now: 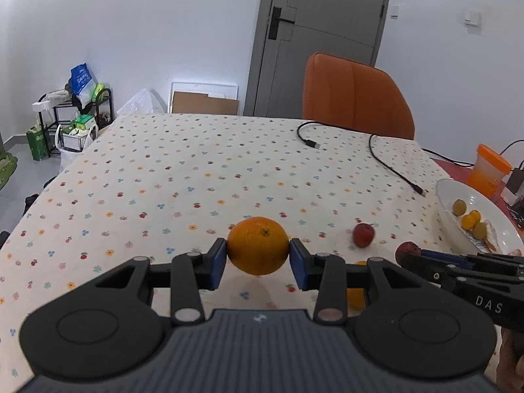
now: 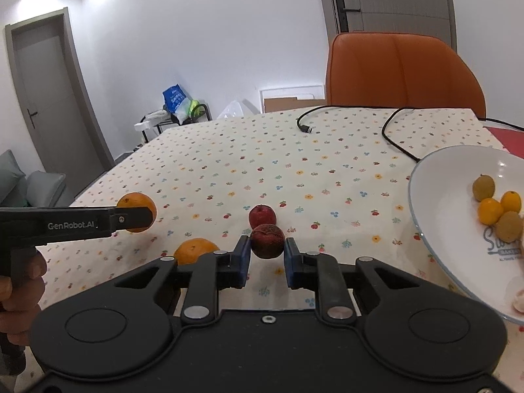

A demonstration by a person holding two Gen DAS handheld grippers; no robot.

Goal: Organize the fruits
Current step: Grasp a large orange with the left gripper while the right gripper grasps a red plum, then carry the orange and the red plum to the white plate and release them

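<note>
**Both hands loaded, plate off to the right**

Now the worktop (image 2: pixel 229 163), a table under a cream flower-print cloth, lies wide and bare through the middle of both frames, with only two black cables near its far edge. The white shallow plate (image 2: pixel 442 196), already carrying small yellow and green fruits, sits at the right edge of the right wrist view, so the right hand is nearer to it. The left hand-held gripper (image 1: pixel 258 257) is clenched on a round orange (image 1: pixel 258 249), apparently lifted. The right hand-held gripper (image 2: pixel 267 255) grips a wrinkled dark red fruit (image 2: pixel 267 240). A second orange (image 2: pixel 193 250) and a smoother red fruit (image 2: pixel 262 216) rest on the cloth just beside it.
</note>
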